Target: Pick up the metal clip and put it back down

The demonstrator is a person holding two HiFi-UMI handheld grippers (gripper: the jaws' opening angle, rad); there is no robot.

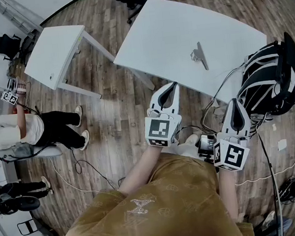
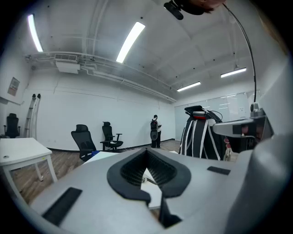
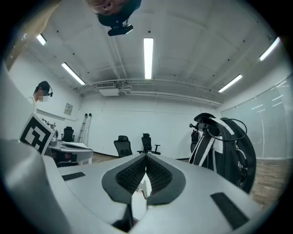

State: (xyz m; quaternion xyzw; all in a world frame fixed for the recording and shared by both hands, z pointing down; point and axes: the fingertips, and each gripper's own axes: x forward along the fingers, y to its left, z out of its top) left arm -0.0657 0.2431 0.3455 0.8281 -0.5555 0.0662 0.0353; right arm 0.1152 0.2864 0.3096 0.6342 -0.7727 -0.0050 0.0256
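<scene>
Metal clip (image 1: 200, 57) lying on table (image 1: 180, 27), well ahead of both jaws; prob light, stiff, slippery, so pinching across raised handle. Left gripper (image 1: 174, 85) & right gripper (image 1: 234, 102) hanging w/ jaws closed, holding nothing.

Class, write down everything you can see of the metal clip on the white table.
The metal clip is small, grey and dull-shiny, with a thin straight arm and a broader part beside it. It lies flat on the white table, toward the top's near right part, alone, with only the tabletop touching it. The left gripper and the right gripper hang off the table's near edge, short of the clip, tongs closed on nothing. Finer detail is too small to tell.
</scene>
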